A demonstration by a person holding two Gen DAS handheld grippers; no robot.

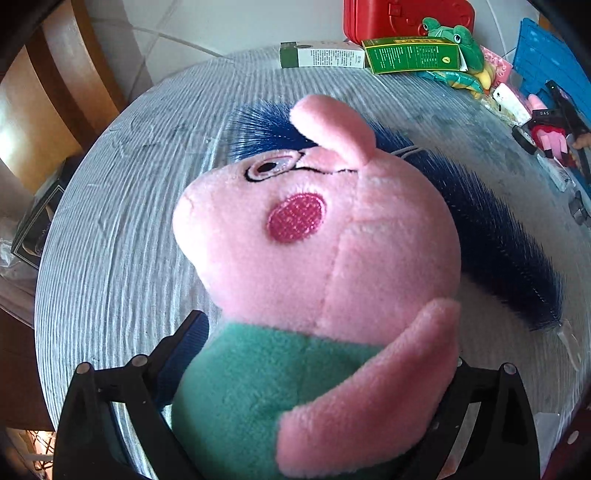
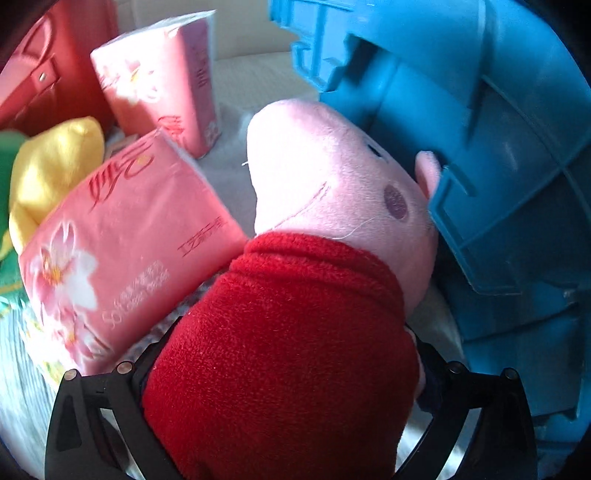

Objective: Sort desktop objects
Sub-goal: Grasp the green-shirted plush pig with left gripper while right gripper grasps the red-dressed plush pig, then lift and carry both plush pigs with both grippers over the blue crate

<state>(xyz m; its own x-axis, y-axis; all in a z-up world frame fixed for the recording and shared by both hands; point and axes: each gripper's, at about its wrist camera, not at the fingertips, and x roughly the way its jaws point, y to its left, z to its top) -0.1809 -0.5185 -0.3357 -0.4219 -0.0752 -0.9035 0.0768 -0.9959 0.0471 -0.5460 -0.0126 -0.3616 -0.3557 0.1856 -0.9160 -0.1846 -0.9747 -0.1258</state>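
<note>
A pink pig plush in a green top [image 1: 314,258] fills the left wrist view, its body between the black fingers of my left gripper [image 1: 314,373], which is shut on it above the grey table [image 1: 122,229]. In the right wrist view my right gripper [image 2: 288,354] is shut on a pink pig plush in a red dress [image 2: 295,332]. Its head presses against a blue plastic crate [image 2: 498,166]. Two pink tissue packs [image 2: 122,243] lie just to its left, the nearer one touching the plush.
A blue bristle brush [image 1: 491,229] lies on the table behind the green-topped pig. At the far edge are a white-green box [image 1: 321,55], a green box [image 1: 413,55], a frog plush [image 1: 461,48], a red case [image 1: 399,18] and small items at the right. A yellow plush [image 2: 55,166] sits by the tissue packs.
</note>
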